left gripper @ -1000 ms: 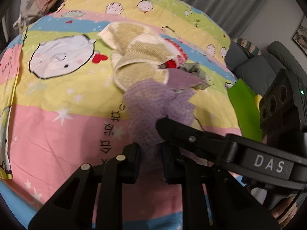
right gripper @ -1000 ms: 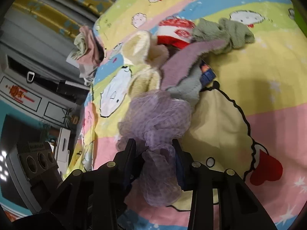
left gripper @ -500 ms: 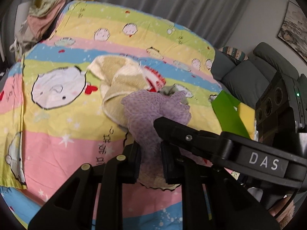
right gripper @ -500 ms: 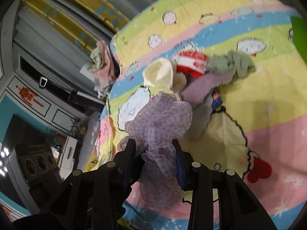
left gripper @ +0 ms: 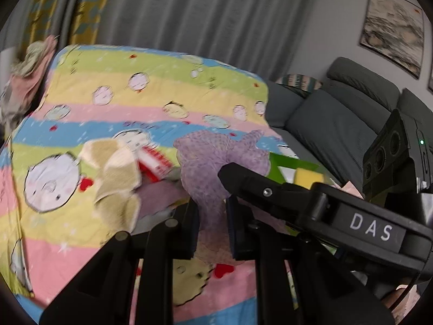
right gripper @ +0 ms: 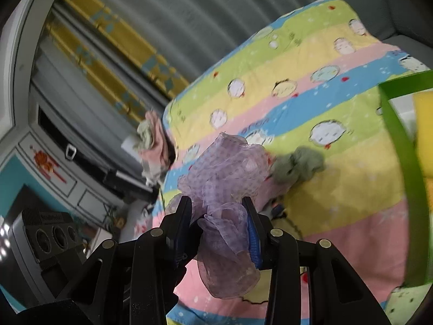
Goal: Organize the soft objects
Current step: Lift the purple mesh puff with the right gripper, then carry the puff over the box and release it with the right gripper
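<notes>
Both grippers have come up off the bed w/ the purple mesh cloth (left gripper: pixel 216 168) strung between them — a sec ago it was still trailing on the pile, now the bulk hangs clear above the bedspread (left gripper: pixel 113 97). The left gripper (left gripper: pixel 212 227) has its fingers pressed nearly together, pinching a thin bunch of the mesh. The right gripper (right gripper: pixel 217 227) has its fingers set a bit wider, clamped on a thicker, gauzy wad of it, w/ a loose fold drooping below. Both views have tipped up too: more curtain and wall, less bed.

What that means, prob.: the cloth is separated from the other soft things and ready to be carried — likely toward the green bin (right gripper: pixel 397 146) at the right, where a yellow sponge (right gripper: pixel 423 135) already sits. Not placed yet.

Left behind on the bed: a beige towel (left gripper: pixel 116 173), a red-and-white item (left gripper: pixel 155 162) beside it, and a grey-green cloth (right gripper: pixel 297 168) lying apart from the rest.

Surface is a bed w/ a striped cartoon-print spread in pastel bands. A heap of pink and green laundry (right gripper: pixel 154 140) sits at its far corner. Grey curtains (left gripper: pixel 203 13) behind, a yellow patterned panel by the window, a grey sofa (left gripper: pixel 338 108) and a framed picture (left gripper: pixel 392 27) on the wall.
</notes>
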{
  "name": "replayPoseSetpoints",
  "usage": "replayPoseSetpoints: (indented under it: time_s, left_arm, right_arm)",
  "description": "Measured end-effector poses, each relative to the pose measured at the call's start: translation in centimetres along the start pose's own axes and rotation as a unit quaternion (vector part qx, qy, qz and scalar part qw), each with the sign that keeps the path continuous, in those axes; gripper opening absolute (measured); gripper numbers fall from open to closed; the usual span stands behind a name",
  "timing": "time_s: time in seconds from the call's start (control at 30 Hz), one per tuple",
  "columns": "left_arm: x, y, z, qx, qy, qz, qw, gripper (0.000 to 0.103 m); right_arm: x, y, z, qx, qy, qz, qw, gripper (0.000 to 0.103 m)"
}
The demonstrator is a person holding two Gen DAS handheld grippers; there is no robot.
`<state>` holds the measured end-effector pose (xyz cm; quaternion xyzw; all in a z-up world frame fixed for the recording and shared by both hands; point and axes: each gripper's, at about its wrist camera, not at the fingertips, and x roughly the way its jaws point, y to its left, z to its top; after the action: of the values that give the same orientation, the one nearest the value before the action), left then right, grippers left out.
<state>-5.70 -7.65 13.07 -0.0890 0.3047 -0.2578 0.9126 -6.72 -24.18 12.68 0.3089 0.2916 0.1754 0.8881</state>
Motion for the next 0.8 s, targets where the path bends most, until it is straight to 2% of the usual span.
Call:
replayPoseSetpoints:
  time_s: [0.4, 0.53, 0.8]
  left_arm:
    - [4.7, -7.9, 2.3, 0.060, 0.019, -0.060, 0.9962, 0.013]
    - [6.9, -10.5, 2.9, 0.082, 0.034, -0.086, 0.9924, 0.013]
    - [10.9, -14.1, 2.9, 0.107, 0.068, -0.129, 0.9835, 0.013]
  right_arm:
    - [-5.9, -5.4, 3.9, 0.041, -0.086, -0.062, 0.994, 0.040]
    - [-7.3, -7.5, 5.0, 0.067, -0.109, -0.081, 0.988, 0.040]
    - [-10.1, -11.7, 6.0, 0.101, -0.138, -0.145, 0.974, 0.041]
